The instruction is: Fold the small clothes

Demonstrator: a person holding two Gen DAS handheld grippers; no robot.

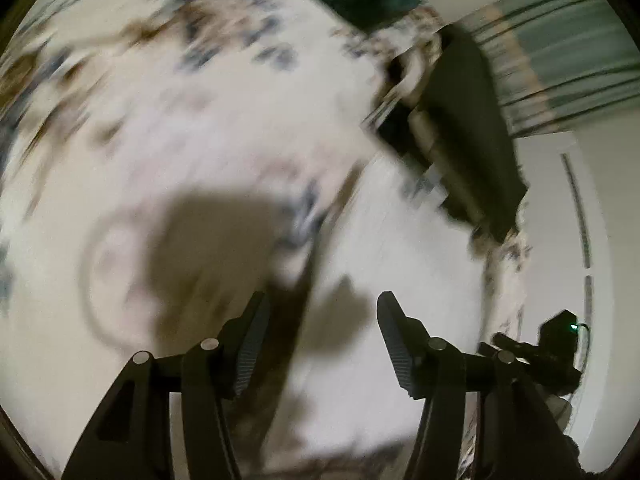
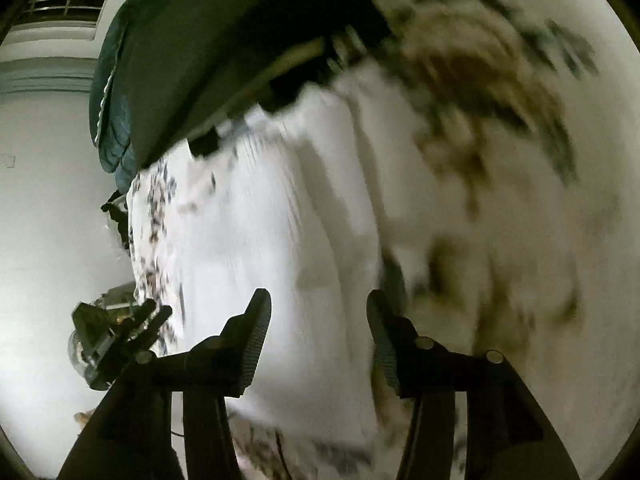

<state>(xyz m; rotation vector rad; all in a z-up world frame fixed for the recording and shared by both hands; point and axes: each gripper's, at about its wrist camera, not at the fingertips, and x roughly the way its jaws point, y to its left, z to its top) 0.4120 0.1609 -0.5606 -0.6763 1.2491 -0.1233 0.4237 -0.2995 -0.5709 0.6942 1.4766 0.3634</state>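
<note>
A white garment [image 2: 272, 240] lies spread on a floral-printed bed sheet [image 1: 160, 100]; both views are motion-blurred. In the left wrist view the white garment [image 1: 400, 248] lies ahead and right of my left gripper [image 1: 324, 308], which is open and empty just above the cloth. My right gripper [image 2: 318, 304] is open and empty, its fingers hovering over the garment's right edge. The left gripper shows in the right wrist view [image 2: 120, 332] at the bed's far side, and the right gripper shows in the left wrist view [image 1: 536, 344].
A dark green garment [image 2: 224, 40] lies at the far end of the bed, with a teal one [image 2: 112, 120] beside it. The dark garment also shows in the left wrist view [image 1: 472, 120]. A striped curtain [image 1: 568, 48] and white wall [image 2: 48, 200] lie beyond.
</note>
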